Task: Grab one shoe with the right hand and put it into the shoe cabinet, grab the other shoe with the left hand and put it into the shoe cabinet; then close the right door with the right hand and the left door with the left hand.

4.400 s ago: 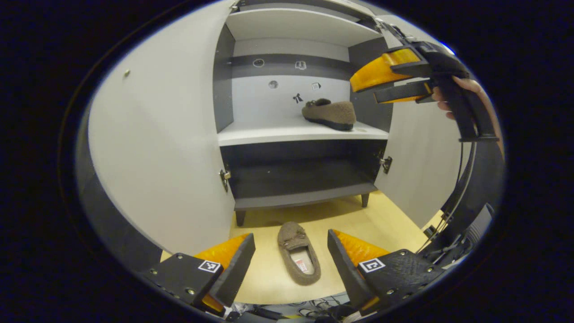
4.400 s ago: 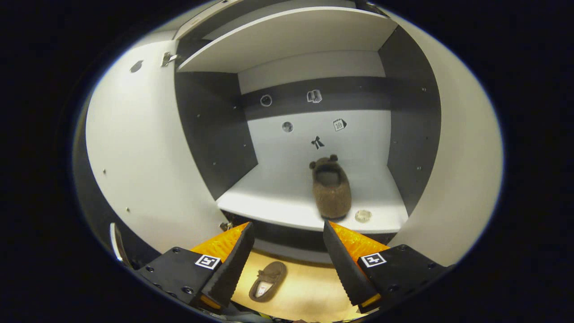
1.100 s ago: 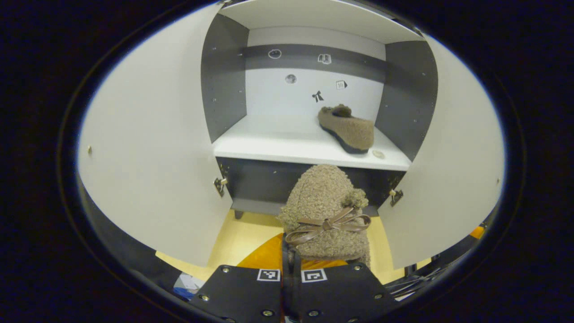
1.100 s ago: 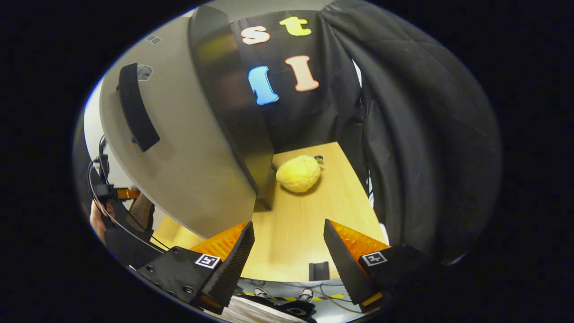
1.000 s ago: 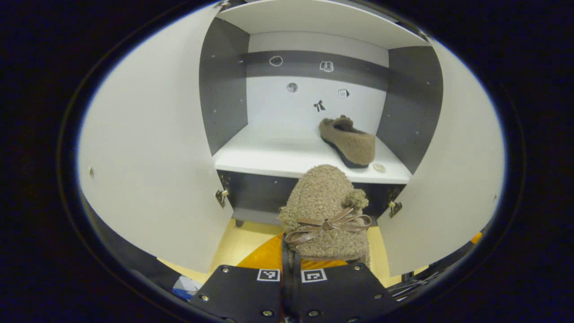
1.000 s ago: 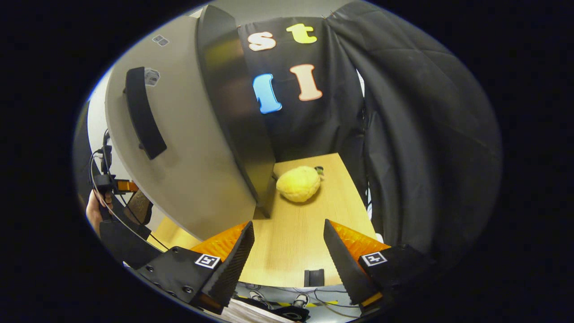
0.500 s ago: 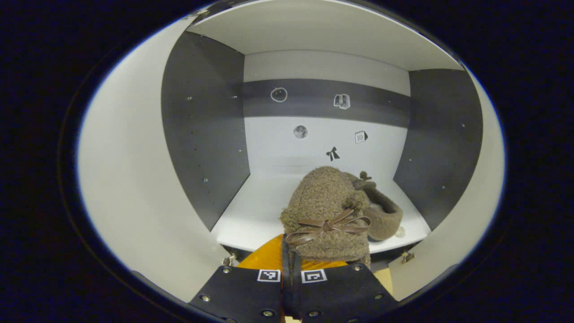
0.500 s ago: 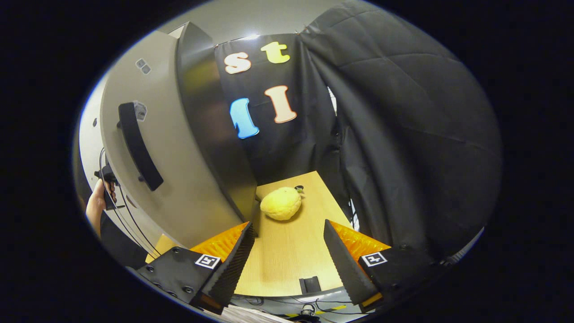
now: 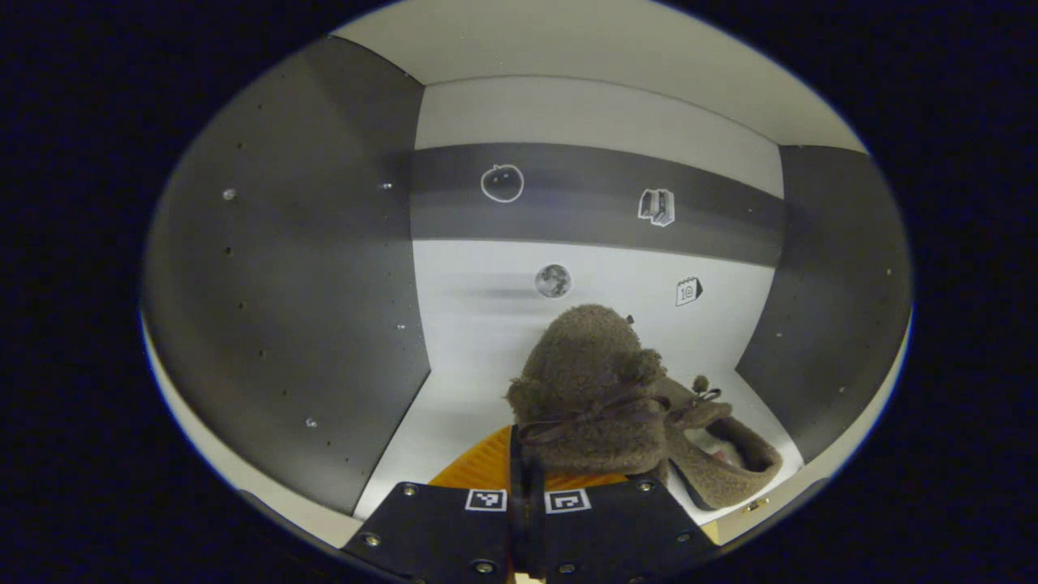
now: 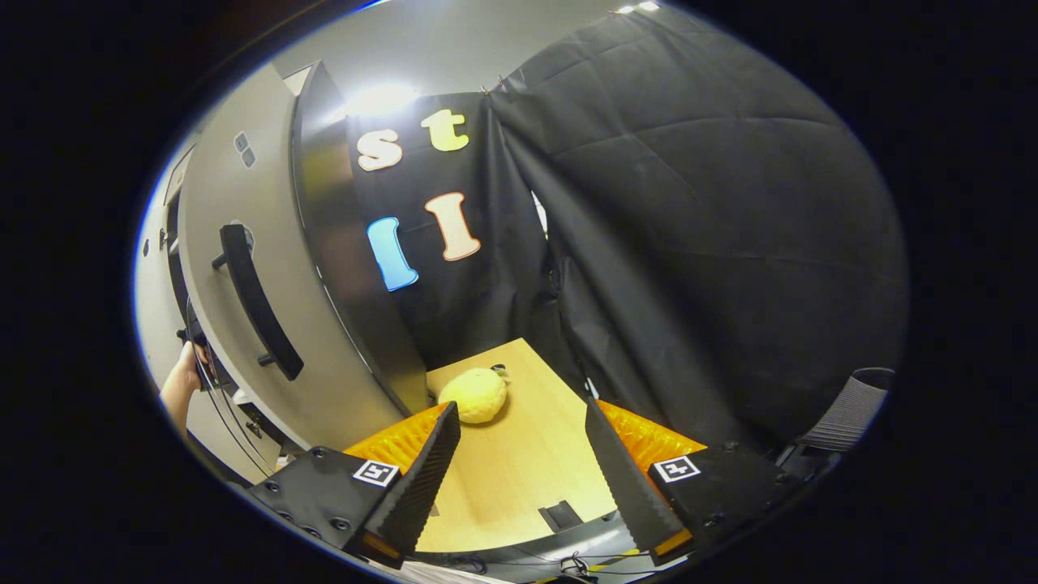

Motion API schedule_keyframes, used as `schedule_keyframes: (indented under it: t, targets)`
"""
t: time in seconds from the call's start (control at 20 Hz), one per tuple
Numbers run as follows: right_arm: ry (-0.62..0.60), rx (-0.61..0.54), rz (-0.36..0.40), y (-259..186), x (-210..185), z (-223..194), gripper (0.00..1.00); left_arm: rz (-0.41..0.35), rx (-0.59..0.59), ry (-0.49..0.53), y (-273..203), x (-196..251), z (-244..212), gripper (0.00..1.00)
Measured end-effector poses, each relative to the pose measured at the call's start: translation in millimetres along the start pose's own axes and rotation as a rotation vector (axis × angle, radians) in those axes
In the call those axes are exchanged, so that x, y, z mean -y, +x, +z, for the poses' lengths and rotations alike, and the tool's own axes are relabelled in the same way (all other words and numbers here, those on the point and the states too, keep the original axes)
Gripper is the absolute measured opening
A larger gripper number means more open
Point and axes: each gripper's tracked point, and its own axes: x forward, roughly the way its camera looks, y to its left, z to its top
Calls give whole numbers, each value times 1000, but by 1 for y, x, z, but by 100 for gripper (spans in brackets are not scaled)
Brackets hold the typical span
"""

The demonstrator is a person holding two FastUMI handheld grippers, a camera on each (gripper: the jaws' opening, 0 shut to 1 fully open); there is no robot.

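Since half a second ago, the left tongs (image 9: 525,478) have gone deeper into the shoe cabinet (image 9: 284,268); its dark side walls and white back panel now stand close on all sides, and the open doors are out of the left gripper view. These tongs are closed tight on the heel end of a brown fuzzy shoe (image 9: 590,397), which points straight ahead of them, its thin bow on top. It is held above the white shelf (image 9: 438,405); I cannot tell if its sole touches the shelf. The other shoe (image 9: 722,466) lies on the same shelf just to the right of the held one, partly behind it, with its opening turned up.

The right tongs (image 10: 523,470) are wide apart and hold nothing. They have turned a little more, so the right door (image 10: 243,268) with its dark handle (image 10: 255,304) sits further to their left than before. The door is still open. Ahead of these tongs, over the wooden counter (image 10: 519,470), a yellow plush thing (image 10: 473,395) lies near the corner of the cabinet. At the far left edge of this view a hand (image 10: 180,385) is seen behind the door.
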Motion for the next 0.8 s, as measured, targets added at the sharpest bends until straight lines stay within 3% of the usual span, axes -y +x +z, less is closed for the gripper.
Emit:
schedule_keyframes:
  t: [0.3,0.4,0.45,0.5,0.65,0.7,0.75,0.8]
  targets:
    - [34,13,-87,-30,1,-13,98,-45,-63,26,41,14,-18,2]
    - [50,21,-110,-35,3,-14,98,-53,-82,40,47,17,-22,2]
    - [58,21,-116,-36,3,-16,98,-49,-93,47,51,16,-25,8]
    - [65,24,-121,-38,4,-16,98,-52,-103,47,52,16,-28,4]
    - [69,25,-150,-44,14,-20,98,-57,-137,34,50,13,-36,6]
    - [71,29,-160,-47,19,-21,98,-68,-144,21,45,13,-38,9]
    - [74,31,-161,-50,22,-24,98,-63,-144,20,41,10,-37,17]
    - [78,30,-161,-53,26,-27,98,-65,-129,23,36,8,-32,17]
